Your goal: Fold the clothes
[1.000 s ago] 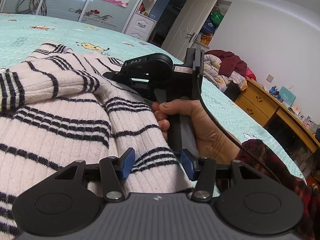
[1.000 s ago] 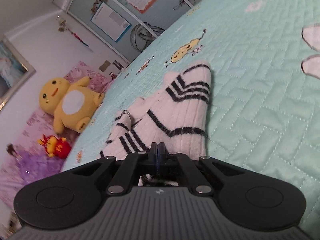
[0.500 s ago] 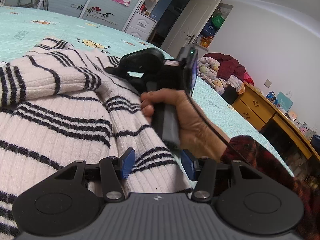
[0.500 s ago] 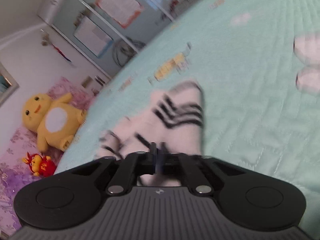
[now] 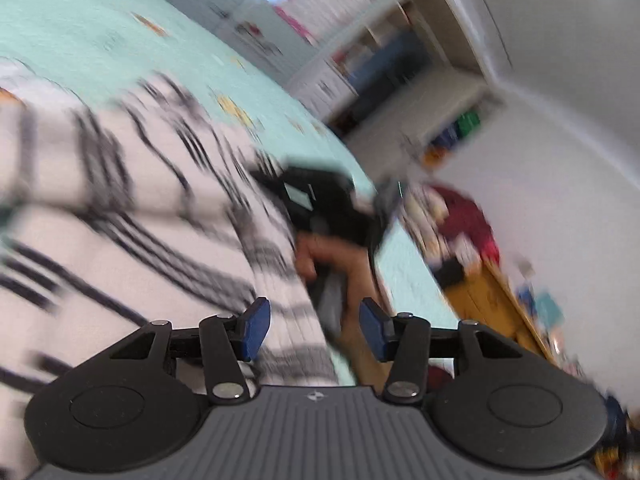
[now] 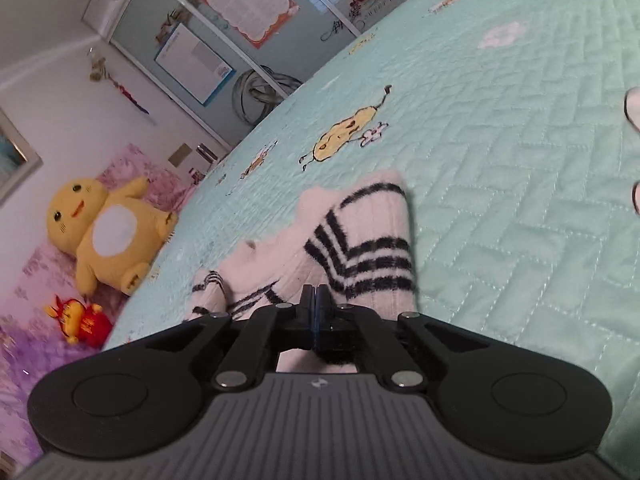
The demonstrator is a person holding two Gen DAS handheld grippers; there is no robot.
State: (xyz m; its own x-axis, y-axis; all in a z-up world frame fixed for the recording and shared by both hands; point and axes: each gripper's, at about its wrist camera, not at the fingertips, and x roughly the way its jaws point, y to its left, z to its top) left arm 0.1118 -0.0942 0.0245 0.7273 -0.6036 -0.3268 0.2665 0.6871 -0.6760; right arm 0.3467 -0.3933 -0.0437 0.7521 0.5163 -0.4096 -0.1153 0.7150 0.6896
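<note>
The bed (image 6: 500,128), covered in a mint-green quilted spread with small cartoon prints, carried everything. Beyond its far edge stood a wardrobe with posters (image 6: 248,4) on its doors, and past the bed's left edge a yellow plush toy (image 6: 104,232) sat on a pink blanket with a small red toy (image 6: 80,320) in front of it.

The white sweater with black stripes (image 5: 120,232) lay spread across the near part of the bed in the left wrist view, which was heavily blurred. In the right wrist view a bunched, striped part of the sweater (image 6: 360,248) rose from the spread just ahead of the tool, well inside the bed's edges.

The left tool (image 5: 312,330) hung over the sweater's near right portion, its blue pads (image 5: 254,330) standing apart with nothing pinched between them; the jaws had just been closing slightly. Ahead of it, a hand (image 5: 340,264) held the handle of the other tool above the sweater's right edge.

The right tool (image 6: 315,300) was fully closed, its fingers pressed together, with the sweater's fabric directly at and below the tips; whether knit was actually caught between them could not be told.
</note>
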